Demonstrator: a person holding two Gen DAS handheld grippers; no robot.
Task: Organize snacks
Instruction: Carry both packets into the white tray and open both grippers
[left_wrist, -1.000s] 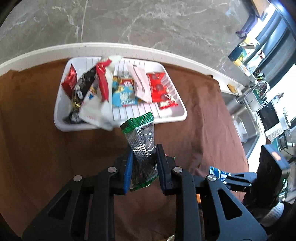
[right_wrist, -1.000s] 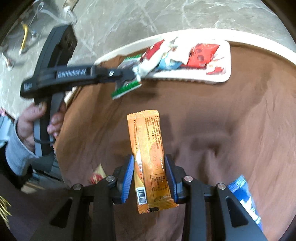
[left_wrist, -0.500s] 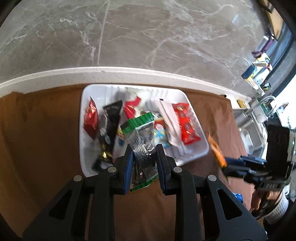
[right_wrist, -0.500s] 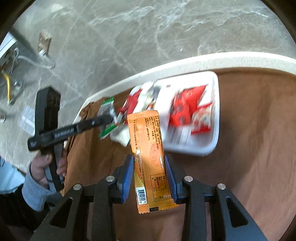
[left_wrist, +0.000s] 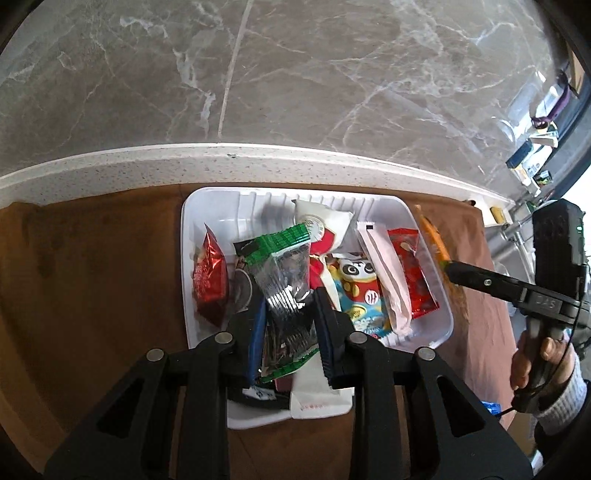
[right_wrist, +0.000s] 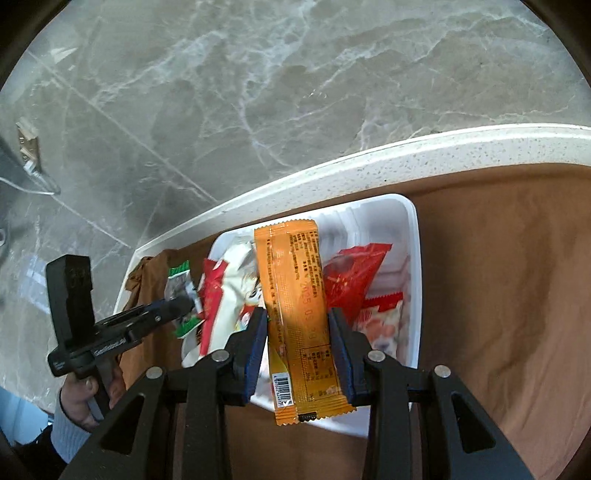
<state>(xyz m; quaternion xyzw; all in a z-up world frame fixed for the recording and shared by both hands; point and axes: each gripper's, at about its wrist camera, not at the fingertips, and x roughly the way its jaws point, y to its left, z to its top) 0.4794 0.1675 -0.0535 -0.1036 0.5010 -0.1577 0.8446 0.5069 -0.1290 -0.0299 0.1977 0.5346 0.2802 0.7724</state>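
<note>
Left fingers: we had the left gripper (left_wrist: 288, 325) clamped on a clear packet with green ends (left_wrist: 286, 273), held above the near half of the white tray (left_wrist: 192, 218).
Right fingers: we had the right gripper (right_wrist: 297, 343) closed around an orange bar wrapper (right_wrist: 295, 306), hanging over the tray's near edge.
Done: we counted several snacks lying in the tray: a red foil packet (left_wrist: 208, 280), a panda packet (left_wrist: 358, 295), a pale pink sachet (left_wrist: 384, 273), a red packet (left_wrist: 412, 273).
Left: we judged both held packets not yet released; a blue packet (left_wrist: 489, 408) showed low at the right, outside the tray.
Surroundings: we worked on a brown cloth (left_wrist: 92, 277) over the surface, with a marble wall (left_wrist: 295, 74) behind.
Obstruction: we judged the tray crowded, and the two grippers close enough to collide.
</note>
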